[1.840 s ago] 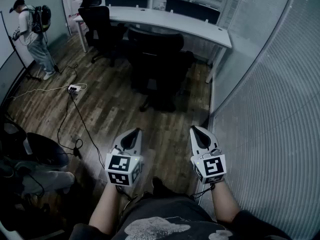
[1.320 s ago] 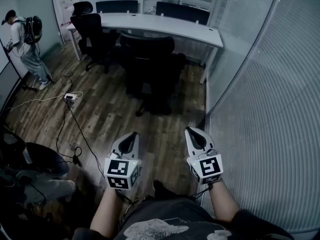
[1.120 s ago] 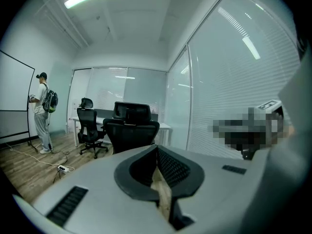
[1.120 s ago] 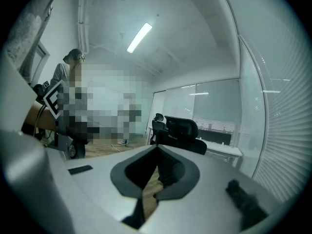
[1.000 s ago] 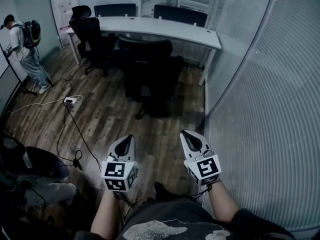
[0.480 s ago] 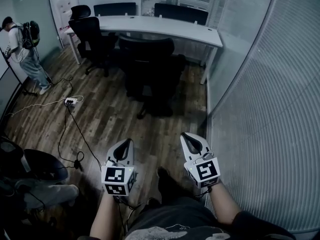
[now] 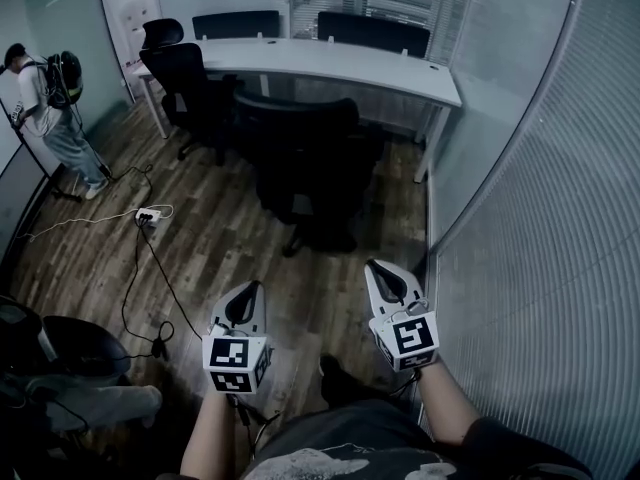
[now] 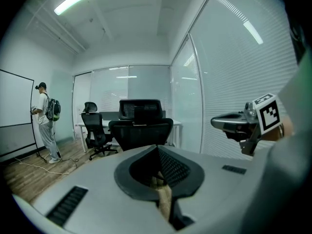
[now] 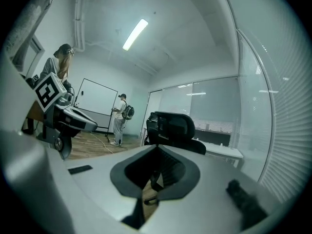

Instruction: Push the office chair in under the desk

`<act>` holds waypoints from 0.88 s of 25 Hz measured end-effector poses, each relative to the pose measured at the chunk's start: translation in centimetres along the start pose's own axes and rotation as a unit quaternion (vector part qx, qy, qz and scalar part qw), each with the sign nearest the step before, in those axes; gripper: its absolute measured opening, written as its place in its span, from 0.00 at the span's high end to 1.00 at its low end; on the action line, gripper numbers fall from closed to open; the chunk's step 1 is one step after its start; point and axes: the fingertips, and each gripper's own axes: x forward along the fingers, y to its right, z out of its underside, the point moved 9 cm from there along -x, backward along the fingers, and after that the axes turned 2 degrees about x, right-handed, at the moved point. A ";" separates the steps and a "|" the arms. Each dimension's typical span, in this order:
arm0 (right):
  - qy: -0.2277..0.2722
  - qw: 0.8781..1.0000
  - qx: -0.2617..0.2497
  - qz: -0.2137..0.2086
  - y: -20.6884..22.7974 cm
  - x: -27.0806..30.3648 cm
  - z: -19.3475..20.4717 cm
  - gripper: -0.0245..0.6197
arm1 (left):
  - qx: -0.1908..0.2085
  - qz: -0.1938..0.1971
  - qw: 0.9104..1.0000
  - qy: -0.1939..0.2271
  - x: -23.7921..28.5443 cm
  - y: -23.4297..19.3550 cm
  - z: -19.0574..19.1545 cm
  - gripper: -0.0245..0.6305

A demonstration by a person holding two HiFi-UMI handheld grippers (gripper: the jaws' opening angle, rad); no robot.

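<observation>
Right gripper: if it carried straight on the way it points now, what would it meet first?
Most likely the back of the nearest office chair, dead ahead of the right gripper in its own view, across bare floor; the desk stands behind it. Depth is unclear.

move | I've walked closer, office chair (image 7: 305, 158) and desk (image 7: 345, 63) now nearer | left gripper (image 7: 249, 294) and right gripper (image 7: 380, 272) sit lower in head view

Both grippers, left (image 7: 243, 306) and right (image 7: 383, 280), closed, empty.
</observation>
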 end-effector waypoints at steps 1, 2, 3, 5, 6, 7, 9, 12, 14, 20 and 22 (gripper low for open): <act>-0.003 1.000 -0.001 0.005 0.8 1.0 0.1 0.92 | 0.001 -0.005 1.000 -0.001 1.0 -0.4 -0.2 0.94; -0.005 1.000 -0.004 0.009 1.6 1.8 0.2 0.93 | 0.001 -0.009 1.000 -0.001 1.9 -0.6 -0.4 0.94; -0.006 1.000 -0.006 0.011 2.3 2.6 0.2 0.92 | 0.000 -0.014 1.000 -0.002 2.7 -0.8 -0.6 0.94; -0.005 1.000 -0.005 0.010 3.8 3.8 0.4 0.92 | -0.001 -0.024 1.000 -0.002 4.1 -1.0 -0.9 0.94; -0.002 1.000 -0.003 0.007 4.4 4.4 0.5 0.92 | -0.001 -0.028 1.000 -0.002 4.8 -1.1 -1.2 0.94; 0.000 1.000 -0.002 0.004 5.1 5.1 0.5 0.92 | -0.001 -0.032 0.999 -0.002 5.5 -1.2 -1.4 0.94; 0.001 1.000 -0.002 -0.002 6.2 6.7 0.4 0.92 | -0.002 -0.040 0.999 -0.002 6.9 -1.5 -2.1 0.94; 0.000 1.000 -0.001 -0.007 7.9 9.0 0.1 0.92 | -0.001 -0.047 0.999 -0.005 8.9 -1.8 -3.2 0.94; 0.002 1.000 0.000 -0.011 9.0 10.2 -0.1 0.92 | 0.002 -0.054 0.999 -0.006 9.9 -1.9 -3.7 0.94; 0.008 0.999 -0.012 -0.032 11.4 13.2 -0.3 0.92 | 0.002 -0.086 0.996 -0.003 12.2 -2.5 -4.7 0.94; 0.005 0.999 -0.012 -0.036 12.1 14.1 -0.1 0.92 | 0.005 -0.095 0.995 -0.002 12.8 -2.6 -5.0 0.94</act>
